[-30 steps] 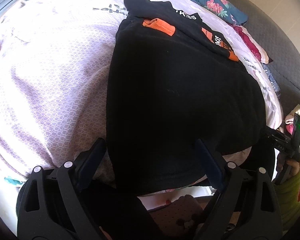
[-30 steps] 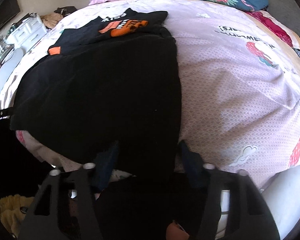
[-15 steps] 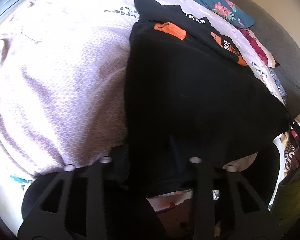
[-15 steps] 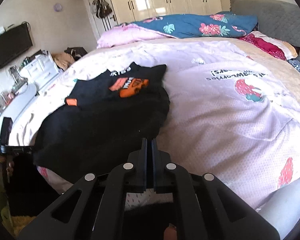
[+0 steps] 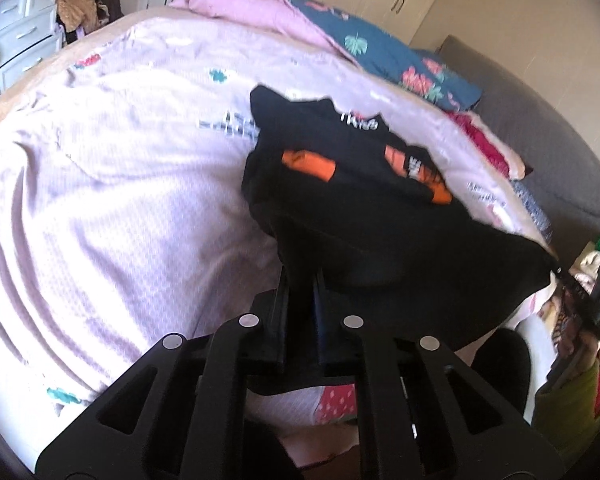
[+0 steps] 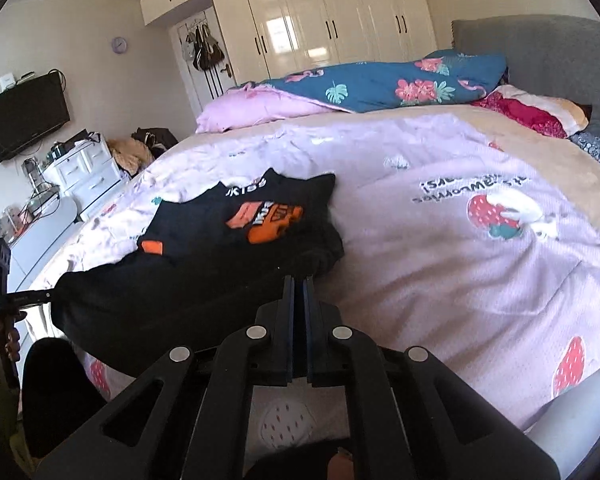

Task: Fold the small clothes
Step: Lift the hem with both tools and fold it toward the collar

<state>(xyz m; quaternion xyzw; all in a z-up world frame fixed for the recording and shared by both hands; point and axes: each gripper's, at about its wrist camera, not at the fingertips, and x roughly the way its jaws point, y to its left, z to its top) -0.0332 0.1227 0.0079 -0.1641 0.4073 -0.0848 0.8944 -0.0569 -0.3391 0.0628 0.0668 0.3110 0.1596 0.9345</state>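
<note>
Both grippers, left gripper (image 5: 300, 280) and right gripper (image 6: 299, 280), pinched tight on black shirt (image 6: 204, 264) hem; fold step underway, next carry hem toward 12 o'clock.

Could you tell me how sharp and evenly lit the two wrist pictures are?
Left wrist view: motion blur smears the black shirt and the print on the bedspread; sunlight washes out its lower left. Right wrist view: sharper, with glare on the wardrobe doors. Both bend straight lines and darken at the corners.
</note>
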